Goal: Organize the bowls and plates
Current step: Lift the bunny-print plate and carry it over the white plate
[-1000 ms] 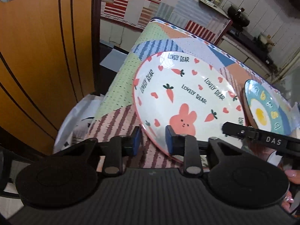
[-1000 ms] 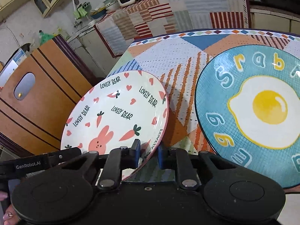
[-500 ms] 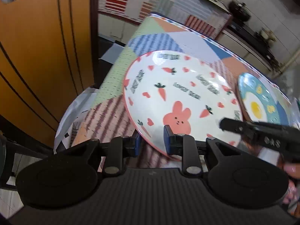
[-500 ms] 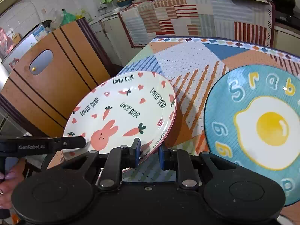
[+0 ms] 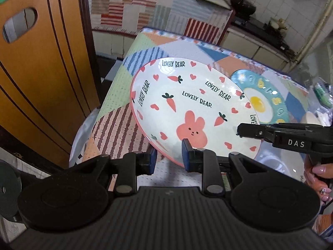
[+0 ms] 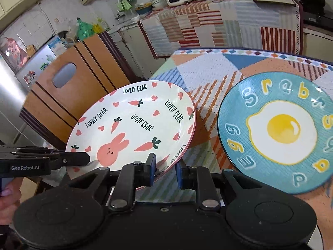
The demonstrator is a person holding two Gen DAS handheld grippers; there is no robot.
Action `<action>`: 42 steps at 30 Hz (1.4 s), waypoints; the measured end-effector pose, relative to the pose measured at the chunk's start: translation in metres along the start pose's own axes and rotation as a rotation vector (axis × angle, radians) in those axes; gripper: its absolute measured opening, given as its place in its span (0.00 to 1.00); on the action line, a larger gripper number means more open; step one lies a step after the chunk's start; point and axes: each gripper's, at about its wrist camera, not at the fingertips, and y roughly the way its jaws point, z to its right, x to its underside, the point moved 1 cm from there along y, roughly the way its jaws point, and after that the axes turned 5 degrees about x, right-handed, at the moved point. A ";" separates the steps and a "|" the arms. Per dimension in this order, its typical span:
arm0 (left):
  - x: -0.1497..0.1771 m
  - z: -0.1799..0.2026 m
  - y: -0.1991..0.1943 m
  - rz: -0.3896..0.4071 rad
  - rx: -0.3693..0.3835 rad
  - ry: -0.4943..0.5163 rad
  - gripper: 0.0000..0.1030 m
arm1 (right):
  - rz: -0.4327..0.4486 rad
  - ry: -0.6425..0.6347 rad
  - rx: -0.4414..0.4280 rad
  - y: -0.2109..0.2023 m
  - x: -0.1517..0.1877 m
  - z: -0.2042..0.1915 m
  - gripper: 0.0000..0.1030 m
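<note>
A white rabbit plate point(image 5: 193, 106) with pink rim, carrots and "LOVELY BEAR" words is lifted and tilted above the table. My left gripper point(image 5: 169, 158) is shut on its near rim. My right gripper point(image 6: 165, 171) is shut on the rim at the plate's other side point(image 6: 135, 125). Each gripper also shows in the other's view, the right one point(image 5: 270, 133) and the left one point(image 6: 52, 160). A blue plate with a fried-egg picture point(image 6: 281, 131) lies flat on the table to the right, and shows in the left wrist view point(image 5: 262, 98).
The table has a patchwork cloth point(image 6: 212, 70). A wooden chair back point(image 5: 41, 66) stands close on the left. A counter with a striped cloth point(image 6: 218, 20) and kitchen appliances is behind. Some packets point(image 5: 322, 95) lie at the table's far right.
The rabbit plate has been lifted off the table between both grippers and now tilts, hanging past the table's left edge. The blue plate has not moved.
</note>
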 end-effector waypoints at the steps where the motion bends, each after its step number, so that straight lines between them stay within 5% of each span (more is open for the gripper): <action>1: 0.002 0.004 -0.007 0.007 0.002 0.008 0.22 | 0.009 -0.003 -0.003 -0.008 0.001 -0.002 0.23; 10: 0.010 0.050 -0.062 0.060 0.038 0.090 0.22 | 0.098 -0.007 0.007 -0.083 0.016 -0.010 0.24; 23: 0.048 0.108 -0.084 0.058 0.146 0.171 0.22 | 0.147 0.037 0.099 -0.164 0.062 0.000 0.24; 42: 0.081 0.144 -0.053 -0.063 0.204 0.247 0.22 | 0.107 0.176 0.150 -0.183 0.128 0.035 0.24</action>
